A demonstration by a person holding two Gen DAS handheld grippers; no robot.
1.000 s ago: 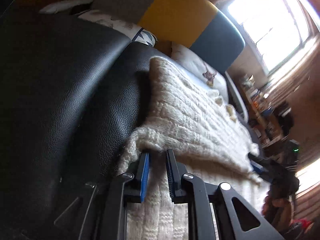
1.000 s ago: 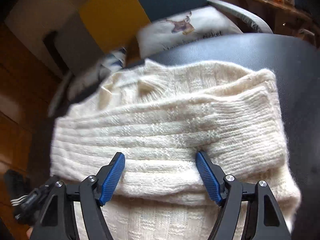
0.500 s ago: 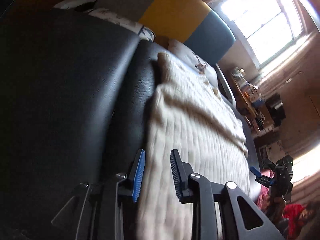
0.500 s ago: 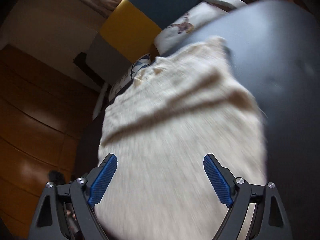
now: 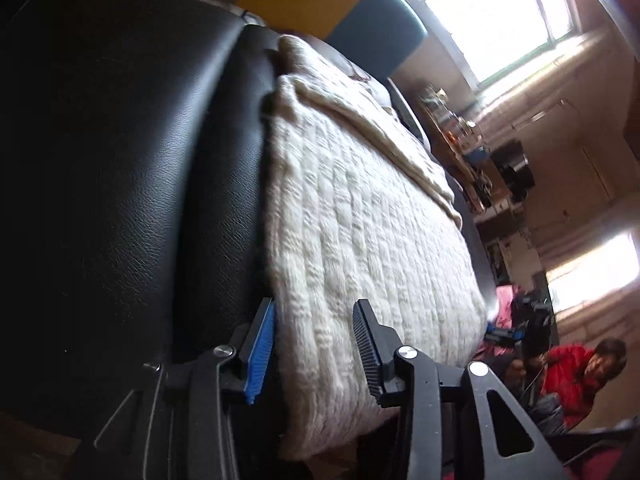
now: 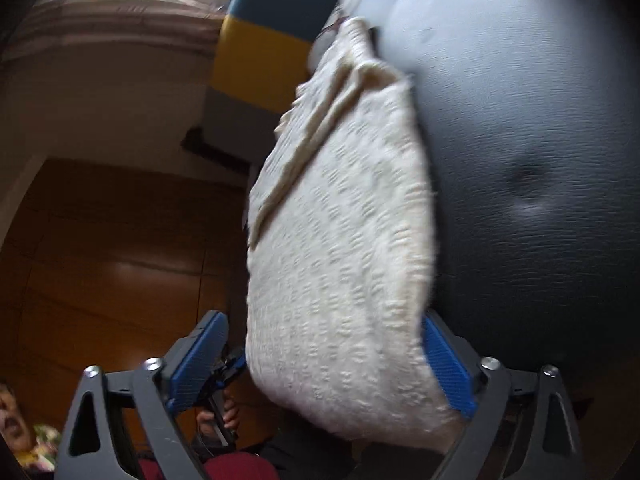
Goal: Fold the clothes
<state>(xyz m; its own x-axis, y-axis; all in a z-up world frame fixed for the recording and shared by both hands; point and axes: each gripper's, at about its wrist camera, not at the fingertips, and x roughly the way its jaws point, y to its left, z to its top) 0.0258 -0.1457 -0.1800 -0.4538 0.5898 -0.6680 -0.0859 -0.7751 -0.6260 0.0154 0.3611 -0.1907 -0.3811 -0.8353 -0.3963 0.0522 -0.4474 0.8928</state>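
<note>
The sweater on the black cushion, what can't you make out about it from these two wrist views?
- Sweater: near edge hidden behind the left tongs in the left view.
- Right view: knit motion-blurred; contact with the right tongs unclear.
- Underside hidden by the black cushion.
- Sleeves and collar: folded under, not identifiable.

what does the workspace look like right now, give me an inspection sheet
surface: black leather seat, bare beside the knit
job's things: cream knit sweater folded into a rectangle, lying on the seat, near edge overhanging
clutter: nothing seen on the seat
grippers: left gripper open, fingers astride the sweater's near edge; right gripper open, fingers either side of the same fold
cables: nothing seen
surroundings: yellow and blue chair back, bright window, cluttered shelf, wooden floor
</note>
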